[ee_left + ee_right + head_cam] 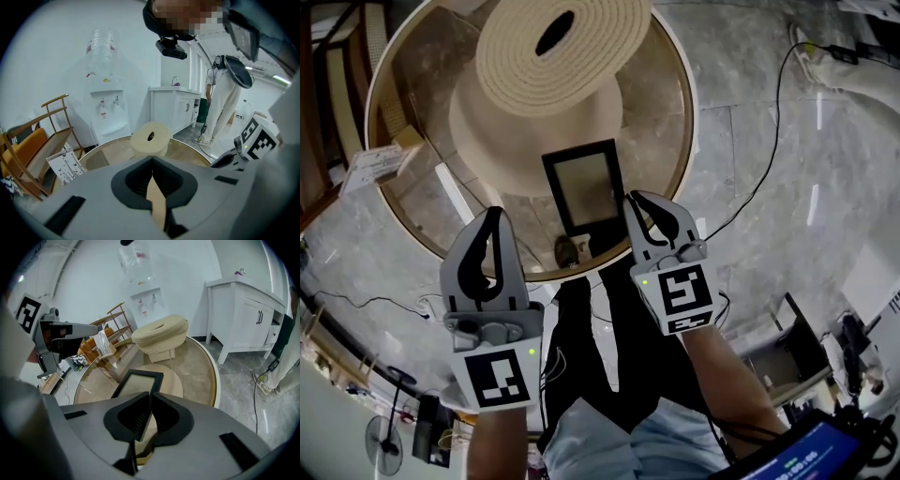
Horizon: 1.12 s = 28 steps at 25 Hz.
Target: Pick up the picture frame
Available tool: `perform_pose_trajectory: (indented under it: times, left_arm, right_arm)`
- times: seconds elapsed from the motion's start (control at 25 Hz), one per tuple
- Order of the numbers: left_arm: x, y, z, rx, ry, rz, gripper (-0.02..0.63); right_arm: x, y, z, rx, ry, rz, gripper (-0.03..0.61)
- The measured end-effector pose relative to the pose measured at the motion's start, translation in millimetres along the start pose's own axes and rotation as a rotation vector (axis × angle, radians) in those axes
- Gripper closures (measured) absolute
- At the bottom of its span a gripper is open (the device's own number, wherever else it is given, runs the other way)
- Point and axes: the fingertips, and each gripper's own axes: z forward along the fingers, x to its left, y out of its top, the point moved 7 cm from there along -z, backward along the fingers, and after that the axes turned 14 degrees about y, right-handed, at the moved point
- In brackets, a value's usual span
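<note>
Right gripper [634,199] has its jaws pressed together with nothing pinched that I can see, tip right at the frame's [584,187] right edge. Left gripper [495,214] is closed too, off to the frame's left. The frame looks to lie flat on the round glass table [686,112], on the person's side. My worry: it's a thin, slick black border on smooth glass, so a nudge from closed jaws could skid it, or the tips could scrape the glass. The ribbed beige roll [562,42] sits behind it.
</note>
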Motion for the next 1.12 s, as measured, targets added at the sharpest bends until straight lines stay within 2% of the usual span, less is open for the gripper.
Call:
perform_pose_trajectory:
  times: [0.32, 0.76, 1.12]
  left_arm:
    - [-4, -21, 2, 0.045, -0.008, -0.011, 0.598]
    - [-2, -34, 7, 0.066, -0.009, -0.022, 0.598]
    - [-1, -28, -3, 0.046, -0.006, -0.025, 0.598]
  right_arm:
    - [-1, -19, 21, 0.027, 0.024, 0.029, 0.483]
    - [-7, -30, 36, 0.041, 0.031, 0.048, 0.471]
    - [1, -26, 38, 0.059, 0.037, 0.049, 0.497]
